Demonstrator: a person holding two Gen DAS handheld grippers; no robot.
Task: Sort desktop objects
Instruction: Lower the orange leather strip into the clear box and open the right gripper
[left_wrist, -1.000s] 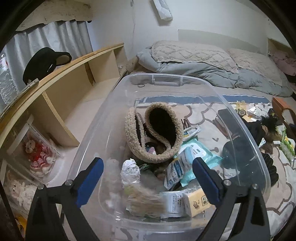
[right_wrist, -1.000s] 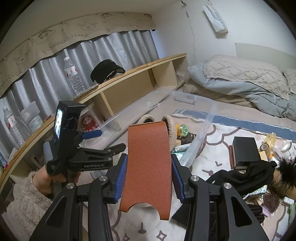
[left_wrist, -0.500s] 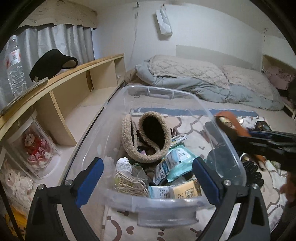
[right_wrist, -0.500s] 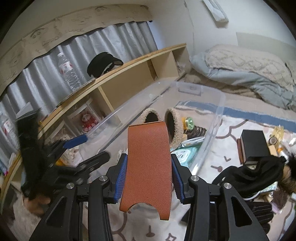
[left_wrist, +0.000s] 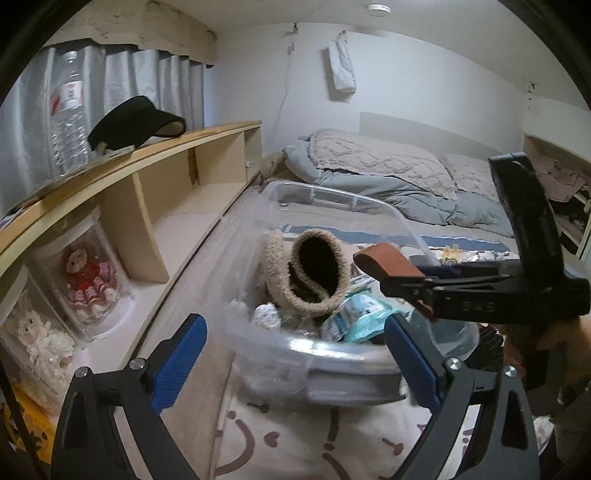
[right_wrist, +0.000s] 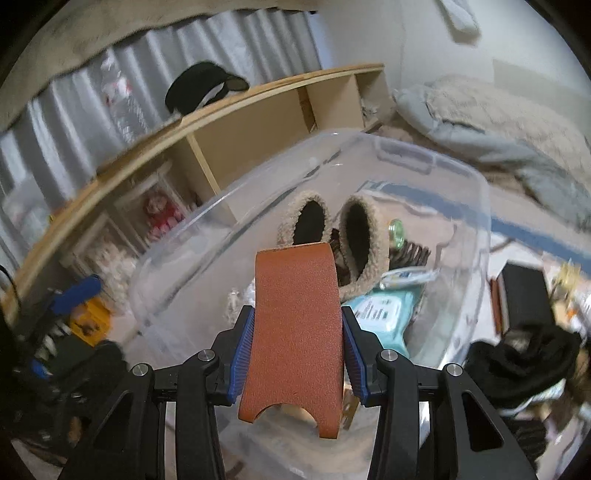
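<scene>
- Tongs on the right gripper (right_wrist: 297, 343) pinch a rust-brown leather piece (right_wrist: 295, 332) by its two long edges; the blue pads press on both sides and the piece lies flat between them, one end curving away from the camera and a rounded notch cut in the near end.
- From the left wrist view, the same leather piece (left_wrist: 388, 263) sticks out of the right gripper (left_wrist: 402, 280) over the right rim of a clear plastic bin (left_wrist: 332, 354), above what lies inside.
- Left gripper (left_wrist: 295, 350) has its tongs spread wide with nothing between them; it sits just in front of the bin's near wall, not touching it as far as can be seen.
- Inside the bin (right_wrist: 480, 206) lie a pair of fuzzy beige slippers (right_wrist: 354, 240) with dark insides, standing side by side on edge, a light blue pack of wet wipes (right_wrist: 380, 314) near the front, a small green item (right_wrist: 397, 230) behind the slippers, and crumpled white wrappers (left_wrist: 266, 314).
- Bin stands on a cream blanket (left_wrist: 295, 443) with brown line drawings.
- A wooden shelf unit (left_wrist: 155, 155) runs along the left; on top of it are a black visor cap (left_wrist: 136, 122) and a water bottle (left_wrist: 68, 110), and in its lower cubby a doll in red (left_wrist: 86, 284) sits in a clear cylinder.
- Beyond the bin is a bed with a grey duvet (left_wrist: 388, 184).
- To the right of the bin, on the blanket, lie a black box (right_wrist: 524, 295) and dark clothing (right_wrist: 528, 365).
</scene>
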